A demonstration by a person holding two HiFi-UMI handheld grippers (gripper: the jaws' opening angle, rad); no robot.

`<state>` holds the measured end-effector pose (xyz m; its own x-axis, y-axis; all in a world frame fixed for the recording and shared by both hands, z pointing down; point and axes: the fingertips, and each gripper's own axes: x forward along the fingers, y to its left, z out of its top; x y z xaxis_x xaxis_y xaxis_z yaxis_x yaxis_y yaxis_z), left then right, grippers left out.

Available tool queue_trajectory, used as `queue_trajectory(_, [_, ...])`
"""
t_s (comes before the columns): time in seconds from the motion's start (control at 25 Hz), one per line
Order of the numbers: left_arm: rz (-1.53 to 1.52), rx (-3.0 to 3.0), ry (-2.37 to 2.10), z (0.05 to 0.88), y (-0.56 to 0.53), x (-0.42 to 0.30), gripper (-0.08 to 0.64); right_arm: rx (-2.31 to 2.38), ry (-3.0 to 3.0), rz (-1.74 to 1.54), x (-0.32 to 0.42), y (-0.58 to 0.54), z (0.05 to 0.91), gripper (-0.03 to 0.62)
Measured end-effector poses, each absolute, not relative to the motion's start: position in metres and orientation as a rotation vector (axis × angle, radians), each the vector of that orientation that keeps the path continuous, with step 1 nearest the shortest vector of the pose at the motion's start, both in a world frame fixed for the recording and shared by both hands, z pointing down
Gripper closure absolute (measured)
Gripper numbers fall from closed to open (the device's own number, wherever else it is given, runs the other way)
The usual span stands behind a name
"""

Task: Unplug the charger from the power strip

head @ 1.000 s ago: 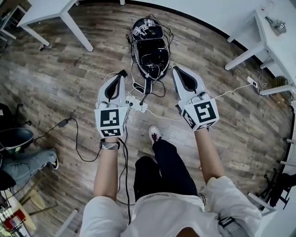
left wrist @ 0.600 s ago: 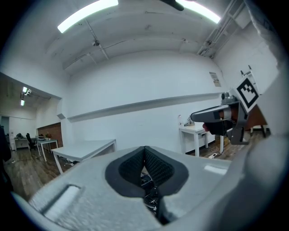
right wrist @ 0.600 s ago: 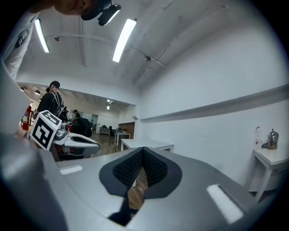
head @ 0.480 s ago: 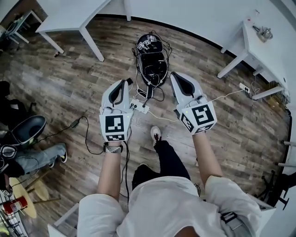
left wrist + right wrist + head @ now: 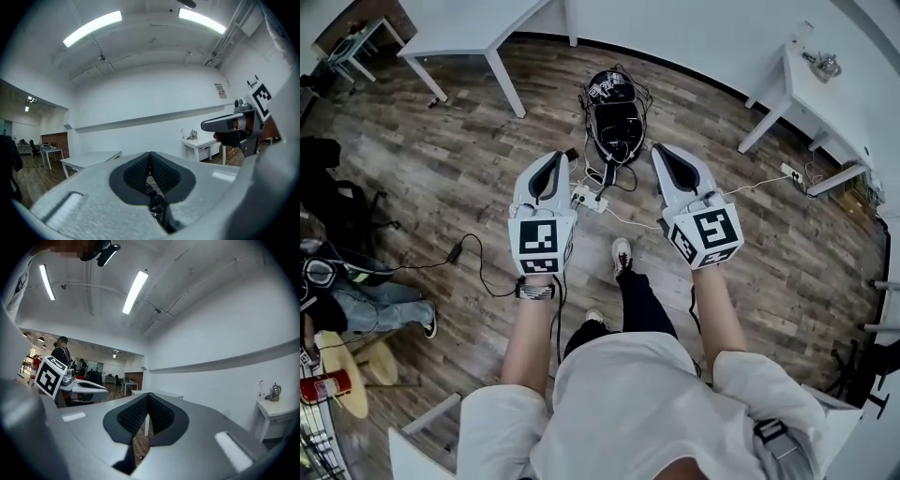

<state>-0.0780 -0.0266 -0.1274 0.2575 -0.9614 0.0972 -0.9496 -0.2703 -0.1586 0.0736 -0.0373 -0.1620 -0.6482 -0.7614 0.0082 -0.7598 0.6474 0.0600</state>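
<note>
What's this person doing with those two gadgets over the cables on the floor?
A standing person holds the left hand-held gripper and right hand-held gripper out level, both shut and empty. Below, a white power strip with cables plugged in lies on the wooden floor by a black device. Neither gripper touches it.

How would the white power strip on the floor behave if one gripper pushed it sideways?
The power strip looks small and flat, so it would probably slide on the smooth wooden floor rather than tip. Its thin white cable lies slack, so it likely gives little resistance.
</note>
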Motion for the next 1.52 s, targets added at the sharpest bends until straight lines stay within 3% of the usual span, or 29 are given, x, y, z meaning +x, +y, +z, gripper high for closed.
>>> queue_trajectory(0.56, [-0.256,-2.430,1.791,-0.179,0.075,-0.071,0.555,1.324,-2.849,-0.144,0.079,0.070,-0.221,0.591])
queue_trajectory(1.52, [-0.232,-2.397,1.760,-0.211,0.067,-0.055,0.555,1.214,-2.878,-0.208,0.074,0.062,-0.242,0.591])
